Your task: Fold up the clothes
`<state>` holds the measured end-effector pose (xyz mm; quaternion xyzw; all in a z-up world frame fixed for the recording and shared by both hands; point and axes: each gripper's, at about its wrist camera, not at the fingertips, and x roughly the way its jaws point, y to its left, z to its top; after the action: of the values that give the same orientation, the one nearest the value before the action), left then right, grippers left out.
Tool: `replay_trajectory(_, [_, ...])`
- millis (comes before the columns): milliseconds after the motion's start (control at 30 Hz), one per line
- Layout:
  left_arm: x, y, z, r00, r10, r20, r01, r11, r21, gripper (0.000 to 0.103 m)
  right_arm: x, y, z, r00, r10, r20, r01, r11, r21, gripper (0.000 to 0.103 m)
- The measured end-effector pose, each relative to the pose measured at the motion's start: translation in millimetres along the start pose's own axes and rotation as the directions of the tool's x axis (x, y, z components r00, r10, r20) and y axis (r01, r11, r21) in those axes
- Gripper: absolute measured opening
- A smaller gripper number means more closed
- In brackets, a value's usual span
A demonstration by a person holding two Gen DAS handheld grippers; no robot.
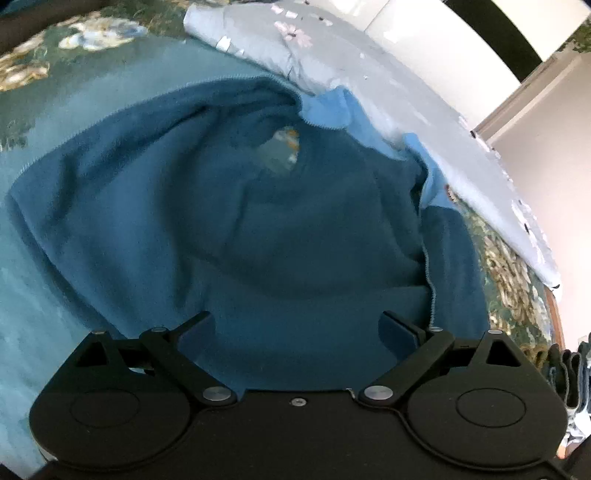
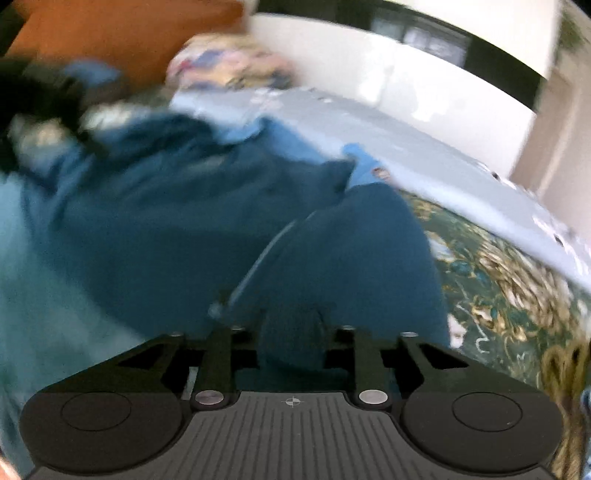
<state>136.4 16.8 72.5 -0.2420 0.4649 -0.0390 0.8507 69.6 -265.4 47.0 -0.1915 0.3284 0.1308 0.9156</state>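
Note:
A dark teal fleece garment (image 1: 258, 229) with a light blue lining lies rumpled on the bed, filling the left wrist view. My left gripper (image 1: 297, 328) hovers over its near part, open, fingers wide apart with nothing between them. In the blurred right wrist view the same fleece garment (image 2: 192, 206) spreads ahead, a pale stitched hem running toward the camera. My right gripper (image 2: 291, 328) is shut on a fold of that fleece near the hem, with cloth bunched between its fingers (image 2: 323, 325).
A green and gold floral bedspread (image 1: 509, 280) covers the bed. A pale grey flowered quilt (image 1: 369, 70) lies along the far side, next to a white wall (image 2: 424, 85). An orange-brown headboard (image 2: 122, 33) and patterned pillow (image 2: 229, 62) show at upper left.

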Motion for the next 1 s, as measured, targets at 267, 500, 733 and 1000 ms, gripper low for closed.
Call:
replay_trajectory(267, [12, 5, -4, 0.999, 0.017, -0.028, -0.018, 1.0, -0.011, 0.094, 23, 38, -4, 0.995, -0.1, -0.03, 0.088, 0.954, -0.285, 0.036])
replay_trajectory(500, [20, 2, -5, 0.999, 0.005, -0.049, -0.004, 1.0, 0.006, 0.094, 35, 62, -2, 0.986, -0.165, 0.022, 0.159, 0.897, -0.413, 0.035])
replay_trajectory(733, [17, 0, 0, 0.999, -0.023, -0.041, 0.024, 1.0, 0.006, 0.094, 34, 59, 3, 0.968, -0.238, 0.083, 0.252, 0.927, -0.279, 0.007])
replay_trajectory(1000, [9, -17, 19, 0.997, -0.073, -0.008, 0.073, 0.997, 0.018, 0.094, 43, 70, -7, 0.976, -0.219, 0.017, 0.21, 0.909, -0.361, 0.011])
